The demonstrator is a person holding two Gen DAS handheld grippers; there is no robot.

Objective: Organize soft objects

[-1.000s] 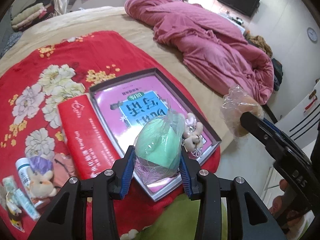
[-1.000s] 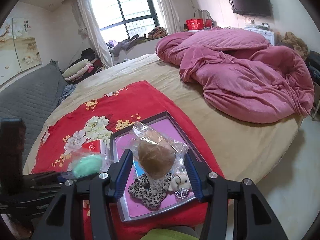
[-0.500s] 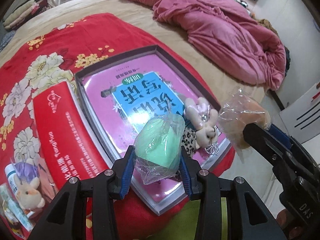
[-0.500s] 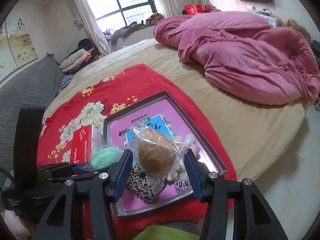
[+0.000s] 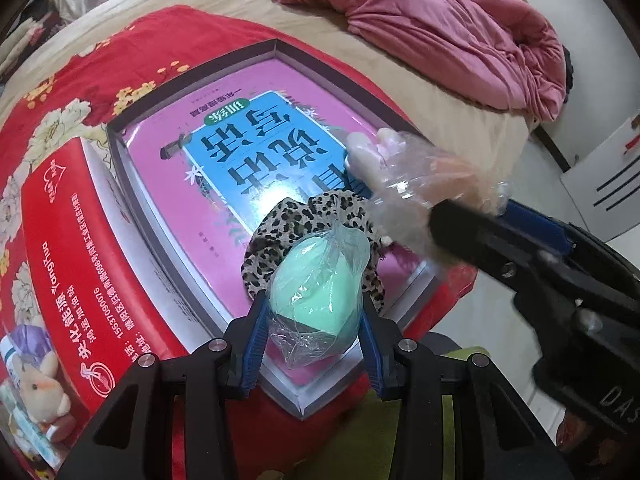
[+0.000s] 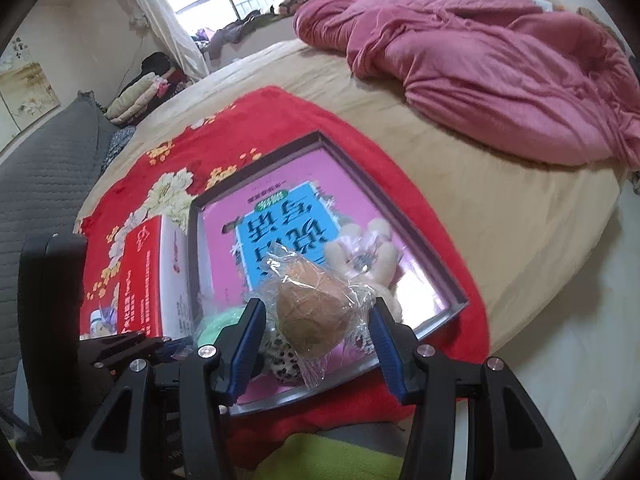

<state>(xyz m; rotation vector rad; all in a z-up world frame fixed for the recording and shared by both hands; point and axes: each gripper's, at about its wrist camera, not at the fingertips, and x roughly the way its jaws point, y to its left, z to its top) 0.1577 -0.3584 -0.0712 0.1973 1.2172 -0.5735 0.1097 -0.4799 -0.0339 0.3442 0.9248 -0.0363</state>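
— Mint-green, that soft ball in its clear bag (image 5: pixel 316 300); where is it now?

— Pinched between the blue pads of the left gripper (image 5: pixel 312 320), hanging just over the near corner of the grey tray (image 5: pixel 276 46), right above the leopard-print scrunchie (image 5: pixel 280 232) that lies there.

— And the other one?

— The brown ball, also bagged (image 6: pixel 312 312), sits clamped in the right gripper (image 6: pixel 316 320), over the same near end of the tray, with the little plush bunny (image 6: pixel 376 248) just beyond it.

— So which step is this?

— I'd say the drop-off: both soft things are carried and poised over the tray with the pink book (image 5: pixel 240 152) in its bottom. Next, I'd guess, each needs lowering onto a free patch, then the jaws spreading to let go, without crushing the bags onto the scrunchie.

— How are the hands set?

— Both grippers tip steeply downward, side by side, the right one close on the right of the left. The red box (image 5: pixel 72 248) stands to the tray's left, on the red flowered blanket (image 5: pixel 60 92).
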